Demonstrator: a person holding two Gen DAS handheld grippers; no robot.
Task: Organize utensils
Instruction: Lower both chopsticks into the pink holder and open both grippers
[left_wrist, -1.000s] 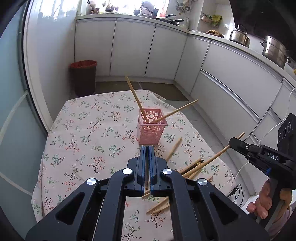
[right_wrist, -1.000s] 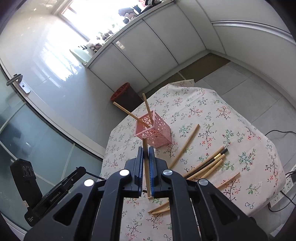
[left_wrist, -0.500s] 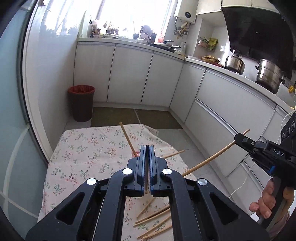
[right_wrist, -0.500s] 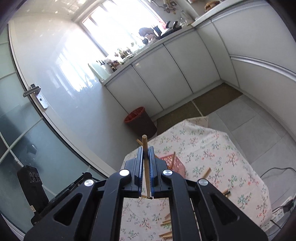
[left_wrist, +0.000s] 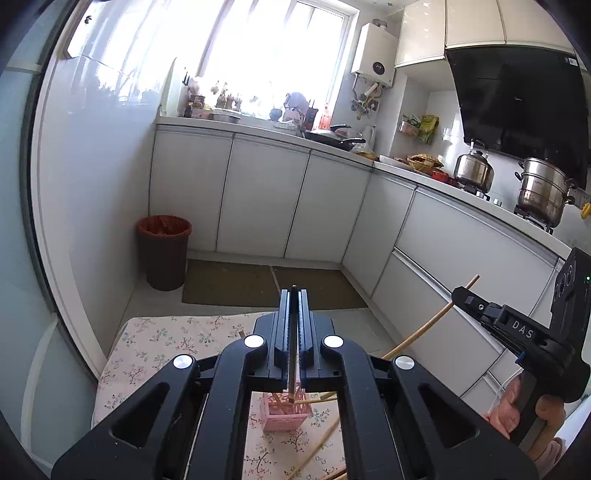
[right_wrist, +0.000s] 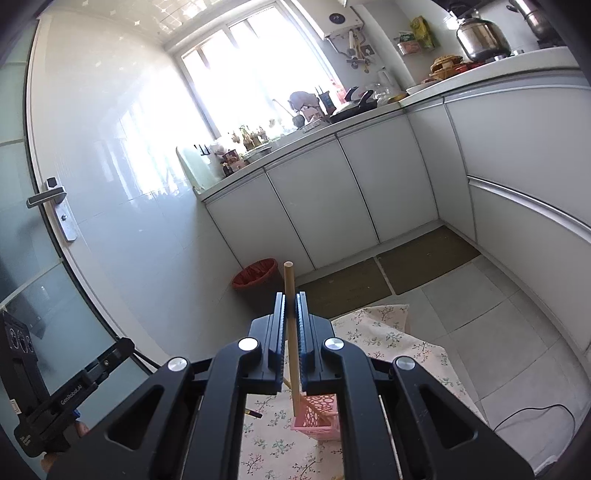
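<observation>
My left gripper (left_wrist: 293, 295) is shut on a dark-tipped chopstick (left_wrist: 293, 347) whose lower end hangs above the pink perforated basket (left_wrist: 282, 415). My right gripper (right_wrist: 291, 299) is shut on a light wooden chopstick (right_wrist: 291, 332); its lower end reaches the pink basket (right_wrist: 317, 417). Both grippers are raised high over the floral-cloth table (left_wrist: 162, 343). The right gripper with its chopstick (left_wrist: 421, 328) shows at the right of the left wrist view. Chopsticks stand inside the basket and loose ones (left_wrist: 317, 446) lie on the cloth.
White kitchen cabinets (left_wrist: 266, 199) run along the back and right. A brown bin with a red liner (left_wrist: 164, 251) stands on the floor beyond the table. A glass door with a handle (right_wrist: 51, 206) is at the left. Pots (left_wrist: 543, 192) sit on the stove.
Both grippers have tilted up and risen, each still holding its chopstick. The table and basket have dropped to the bottom of both views.
</observation>
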